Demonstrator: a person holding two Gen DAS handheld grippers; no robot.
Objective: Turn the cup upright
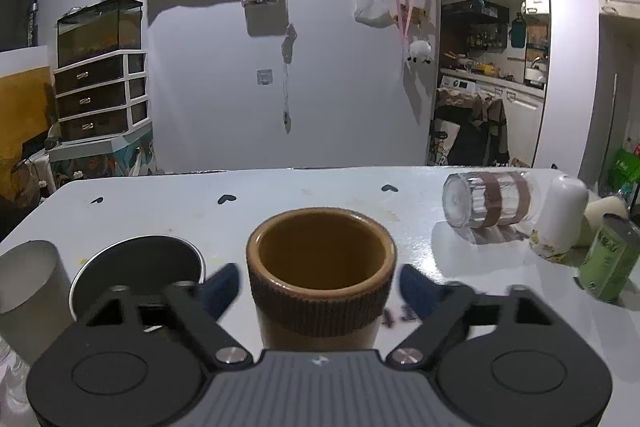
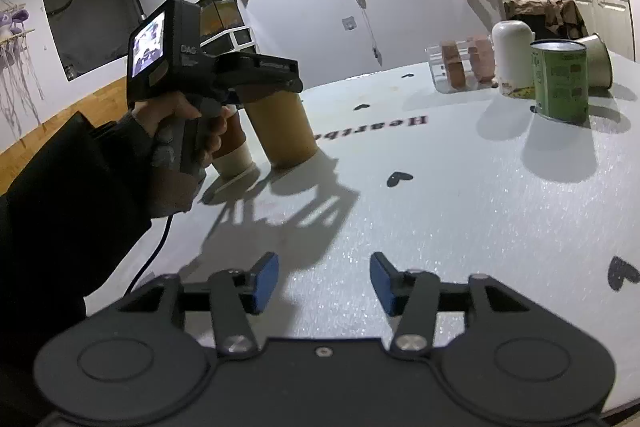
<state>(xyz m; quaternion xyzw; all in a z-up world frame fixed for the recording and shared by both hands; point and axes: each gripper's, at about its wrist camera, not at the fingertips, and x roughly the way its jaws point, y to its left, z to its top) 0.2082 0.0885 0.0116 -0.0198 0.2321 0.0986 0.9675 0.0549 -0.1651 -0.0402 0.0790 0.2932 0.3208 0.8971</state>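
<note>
The brown ribbed cup (image 1: 321, 273) stands upright between the left gripper's (image 1: 320, 287) spread fingers; the right gripper (image 2: 324, 281) hovers spread over the table (image 2: 460, 207).

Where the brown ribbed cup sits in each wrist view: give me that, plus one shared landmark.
Left wrist: brown cup at lower centre, upright, between the open left gripper's fingers.
Right wrist: brown cup at centre-left on the table, under the left gripper.
Shared landmark: green can, at the right of both views.
</note>
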